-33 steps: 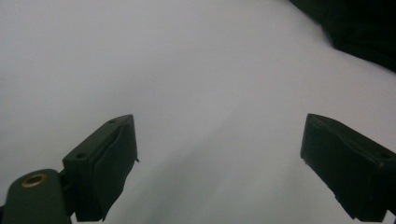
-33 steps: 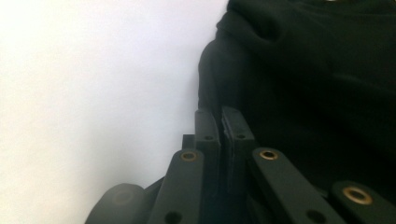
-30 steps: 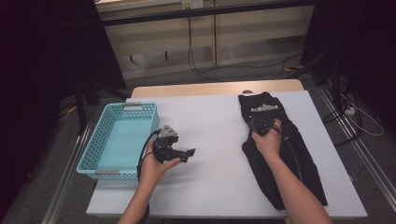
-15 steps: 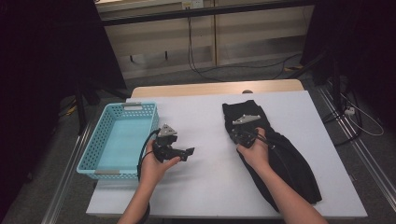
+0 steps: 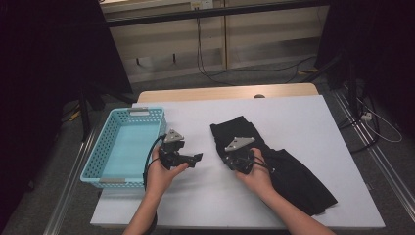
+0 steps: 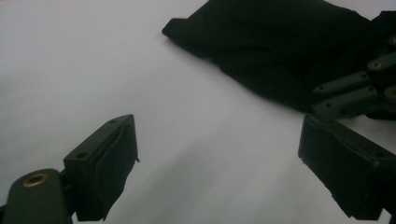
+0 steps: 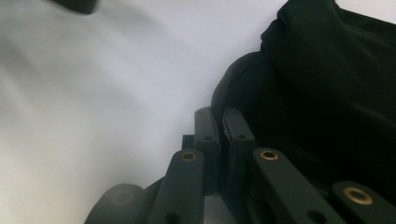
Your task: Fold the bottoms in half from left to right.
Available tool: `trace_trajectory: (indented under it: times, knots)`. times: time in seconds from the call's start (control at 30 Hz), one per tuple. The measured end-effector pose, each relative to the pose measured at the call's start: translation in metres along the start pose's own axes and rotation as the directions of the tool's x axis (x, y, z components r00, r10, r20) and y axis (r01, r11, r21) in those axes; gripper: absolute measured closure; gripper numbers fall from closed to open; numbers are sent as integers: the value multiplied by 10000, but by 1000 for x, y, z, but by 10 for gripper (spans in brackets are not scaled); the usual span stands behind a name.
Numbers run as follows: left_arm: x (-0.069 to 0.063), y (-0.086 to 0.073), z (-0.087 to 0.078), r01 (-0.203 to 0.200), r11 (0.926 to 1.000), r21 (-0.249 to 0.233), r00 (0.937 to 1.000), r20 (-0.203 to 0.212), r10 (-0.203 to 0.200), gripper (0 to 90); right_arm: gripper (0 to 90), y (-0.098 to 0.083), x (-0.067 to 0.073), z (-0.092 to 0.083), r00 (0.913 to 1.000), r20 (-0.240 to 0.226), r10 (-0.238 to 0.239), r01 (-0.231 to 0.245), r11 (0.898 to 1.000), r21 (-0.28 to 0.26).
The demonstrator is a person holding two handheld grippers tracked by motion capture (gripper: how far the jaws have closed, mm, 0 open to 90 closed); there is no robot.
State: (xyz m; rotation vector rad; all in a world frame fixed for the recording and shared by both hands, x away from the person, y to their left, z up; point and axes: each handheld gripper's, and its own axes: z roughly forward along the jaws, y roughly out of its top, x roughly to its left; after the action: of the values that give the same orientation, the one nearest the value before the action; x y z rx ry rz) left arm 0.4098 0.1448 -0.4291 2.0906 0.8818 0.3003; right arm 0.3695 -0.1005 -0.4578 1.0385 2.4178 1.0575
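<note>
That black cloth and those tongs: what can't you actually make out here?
- Black cloth, high view: the right hand covers its near edge.
- Right tongs, right gripper view: shut against the cloth; how much fabric they pinch is hidden.
- Basket, high view: holes too small to count.
- Left tongs: open, hold nothing.

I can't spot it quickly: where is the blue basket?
In the high view, the blue basket sits at the table's left edge, just left of the left hand-held gripper.
</note>
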Motion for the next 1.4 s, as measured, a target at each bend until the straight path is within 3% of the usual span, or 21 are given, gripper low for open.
trace_trajectory:
  times: [0.23,0.4,0.47,0.67,0.77,0.87,0.9,1.03,1.23,1.4]
  knots:
    - [1,1,1,398,9990,-195,9992,24,-398,156,863,-1,20,-2,9967,-630,-519,521,9986,28]
    - [-1,3,5,700,9973,-208,9974,154,-697,241,863,-1,36,-4,9904,-1056,-892,900,9959,20]
    - [-2,3,9,704,9975,-29,9975,49,-703,278,862,-1,41,-4,9873,-1297,-914,921,9957,-7]
    - [0,-1,24,1311,9902,471,9914,-29,-1312,402,862,-3,49,-5,9811,-1394,-1345,1359,9907,3]
    - [1,-1,30,1497,9877,447,9887,-71,-1495,483,862,-3,48,-6,9800,-1537,-1266,1274,9918,-46]
    - [1,0,33,1260,9899,657,9920,-82,-1257,613,862,-3,50,-7,9793,-1576,-1270,1277,9918,-58]
    - [0,0,35,1407,9884,570,9901,-58,-1406,682,862,-3,50,-7,9783,-1624,-1287,1297,9915,-46]
    - [0,1,36,1359,9881,719,9907,-173,-1350,864,862,-4,52,-7,9762,-1747,-1286,1294,9916,-69]
    - [10,4,26,1476,9880,451,9870,-713,-1442,883,862,-4,55,-10,9703,-2082,-1228,1226,9924,-136]
    - [17,2,20,1879,9812,445,9788,-909,-1834,878,843,-4,56,-10,9643,-2315,-1282,1333,9910,67]
